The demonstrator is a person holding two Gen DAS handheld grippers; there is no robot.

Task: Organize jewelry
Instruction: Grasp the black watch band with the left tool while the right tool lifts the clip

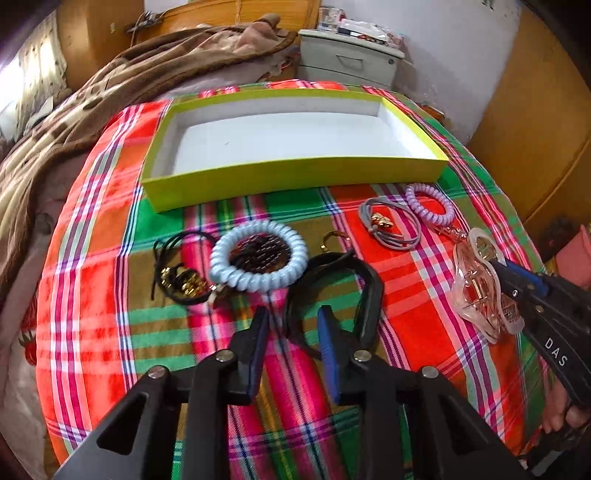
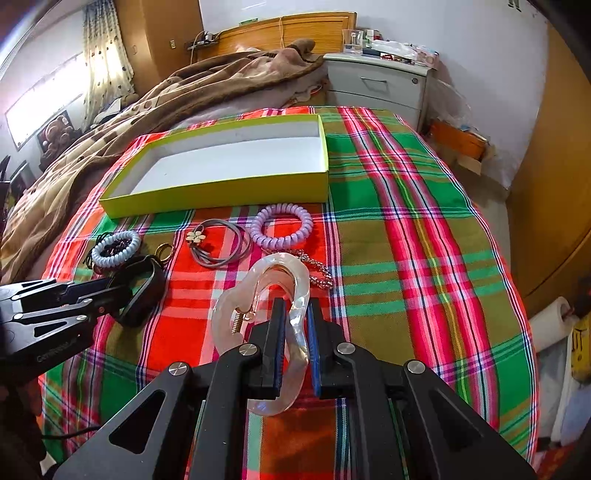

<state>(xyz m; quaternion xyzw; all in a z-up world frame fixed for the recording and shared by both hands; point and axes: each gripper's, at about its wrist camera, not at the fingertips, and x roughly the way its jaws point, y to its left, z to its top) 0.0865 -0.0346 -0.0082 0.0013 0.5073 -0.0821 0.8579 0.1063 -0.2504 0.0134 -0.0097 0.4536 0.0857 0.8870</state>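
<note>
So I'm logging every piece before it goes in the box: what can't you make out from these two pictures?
- Dark piece inside the blue coil band: left wrist view, ring covers its edges; too small in the right wrist view.
- Black clip: left gripper fingers hide its near side, so contact is unclear.
- Beaded chain: right wrist view, the pink clip overlaps one end.
- Nightstand clutter: too small in both views.

Plaid bedspread (image 2: 406,221), rumpled brown blanket (image 2: 147,107), grey nightstand (image 2: 380,85), wooden headboard (image 2: 295,31)

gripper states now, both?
Left gripper: open, straddling the black hair clip, pads not pressing.
Right gripper: shut on the clear pink hair claw.
</note>
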